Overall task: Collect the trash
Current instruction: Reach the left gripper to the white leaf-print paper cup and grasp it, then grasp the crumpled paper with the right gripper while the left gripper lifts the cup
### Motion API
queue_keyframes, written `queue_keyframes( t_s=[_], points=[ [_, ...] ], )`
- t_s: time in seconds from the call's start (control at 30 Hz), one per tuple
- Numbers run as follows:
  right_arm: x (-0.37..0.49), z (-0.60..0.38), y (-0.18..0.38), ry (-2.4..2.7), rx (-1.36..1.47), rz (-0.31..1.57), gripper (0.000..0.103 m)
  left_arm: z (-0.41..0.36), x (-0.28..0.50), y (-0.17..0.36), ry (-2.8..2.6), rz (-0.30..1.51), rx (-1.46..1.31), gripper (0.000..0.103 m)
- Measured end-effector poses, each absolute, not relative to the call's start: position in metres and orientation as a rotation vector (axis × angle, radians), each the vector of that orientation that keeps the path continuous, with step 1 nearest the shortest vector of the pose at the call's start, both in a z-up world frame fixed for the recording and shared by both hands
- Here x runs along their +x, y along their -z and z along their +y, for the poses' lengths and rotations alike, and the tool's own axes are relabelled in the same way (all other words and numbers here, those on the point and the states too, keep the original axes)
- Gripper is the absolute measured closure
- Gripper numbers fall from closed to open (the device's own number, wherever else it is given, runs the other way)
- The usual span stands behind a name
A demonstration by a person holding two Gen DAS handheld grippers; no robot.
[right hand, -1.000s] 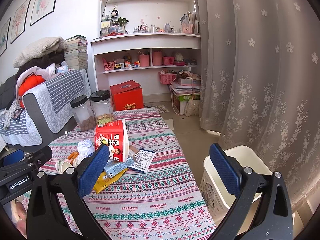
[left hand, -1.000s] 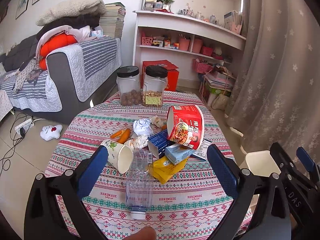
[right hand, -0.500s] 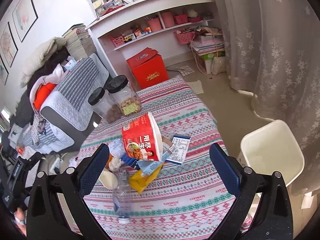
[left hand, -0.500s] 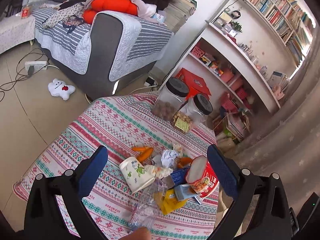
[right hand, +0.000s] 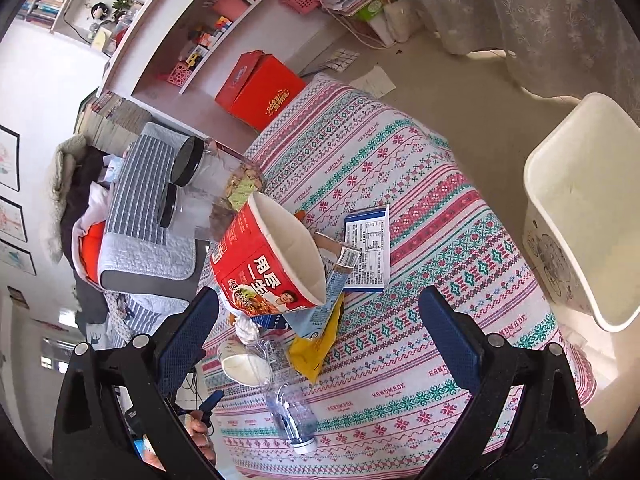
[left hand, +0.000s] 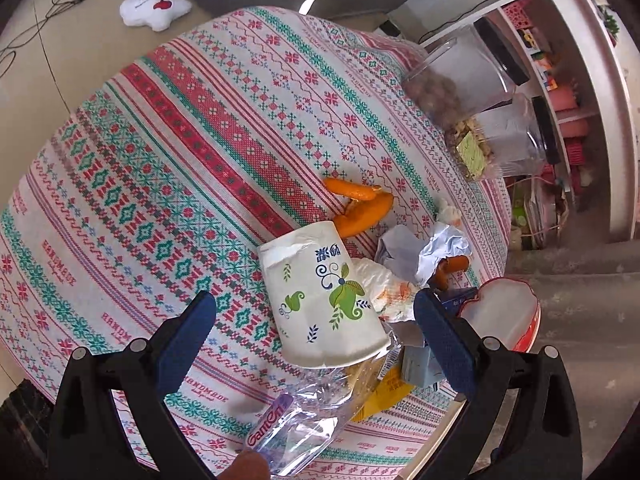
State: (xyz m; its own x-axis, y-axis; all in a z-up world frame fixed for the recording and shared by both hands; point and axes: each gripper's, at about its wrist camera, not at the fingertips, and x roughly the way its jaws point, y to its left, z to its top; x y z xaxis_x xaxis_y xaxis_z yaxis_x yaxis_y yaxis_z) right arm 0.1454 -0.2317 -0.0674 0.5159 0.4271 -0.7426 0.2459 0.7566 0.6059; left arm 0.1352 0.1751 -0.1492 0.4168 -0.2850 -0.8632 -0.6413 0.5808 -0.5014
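A pile of trash lies on the patterned tablecloth (left hand: pixel 208 148). A white paper cup (left hand: pixel 320 296) with green leaf print lies on its side between the fingers of my open left gripper (left hand: pixel 316 332), which hovers above it. Around it are orange peels (left hand: pixel 360 208), crumpled paper (left hand: pixel 424 248), a clear plastic bottle (left hand: pixel 296 432) and a yellow wrapper (left hand: pixel 384 396). My open right gripper (right hand: pixel 320 340) hovers above a red instant-noodle bowl (right hand: pixel 268 264), a blue-white carton (right hand: pixel 370 254), the wrapper (right hand: pixel 316 348) and the bottle (right hand: pixel 290 412). A white bin (right hand: pixel 584 208) stands on the floor right of the table.
Two clear jars with black lids (right hand: pixel 212 184) stand at the table's far side; they also show in the left wrist view (left hand: pixel 480 80). A red box (right hand: pixel 260 92) sits on the floor by the shelves. A grey sofa (right hand: pixel 136 208) is to the left.
Both grippers rose and tilted down over the table. The left one moved in over the paper cup; the right one now looks down on the noodle bowl and bin.
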Motion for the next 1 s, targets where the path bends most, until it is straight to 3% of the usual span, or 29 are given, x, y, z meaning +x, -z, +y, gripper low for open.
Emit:
queue_keyframes(
  t_s=[0.1, 0.17, 0.2, 0.23, 0.3, 0.43, 0.6, 0.87, 1.0],
  points=[
    [0.149, -0.230, 0.073, -0.134, 0.739, 1.074, 0.007, 0.168, 0.146, 0.165, -0.260, 1.208, -1.010, 0.008],
    [0.149, -0.229, 0.075, -0.136, 0.726, 1.076, 0.007, 0.165, 0.146, 0.177, -0.279, 1.259, -1.019, 0.024],
    [0.149, -0.229, 0.075, -0.138, 0.718, 1.074, 0.007, 0.165, 0.144, 0.182, -0.273, 1.275, -1.038, 0.039],
    [0.150, -0.228, 0.075, -0.140, 0.709, 1.073, 0.007, 0.166, 0.141, 0.184, -0.261, 1.280, -1.056, 0.047],
    [0.150, -0.224, 0.073, -0.148, 0.686, 1.066, 0.007, 0.169, 0.134, 0.176, -0.257, 1.256, -1.040, 0.051],
    [0.148, -0.210, 0.064, -0.198, 0.613, 1.035, 0.007, 0.175, 0.116, 0.132, -0.219, 1.134, -0.944, 0.052],
    [0.144, -0.144, 0.040, -0.349, 0.311, 0.957, 0.007, 0.182, 0.089, 0.068, -0.152, 0.955, -0.848, 0.052],
    [0.196, 0.007, 0.034, -0.469, -0.027, 1.111, 0.010, 0.232, 0.062, 0.014, -0.262, 0.737, -0.772, 0.052],
    [0.229, 0.060, 0.074, -0.372, -0.175, 1.214, 0.022, 0.255, 0.058, 0.011, -0.265, 0.712, -0.808, 0.052]
  ],
)
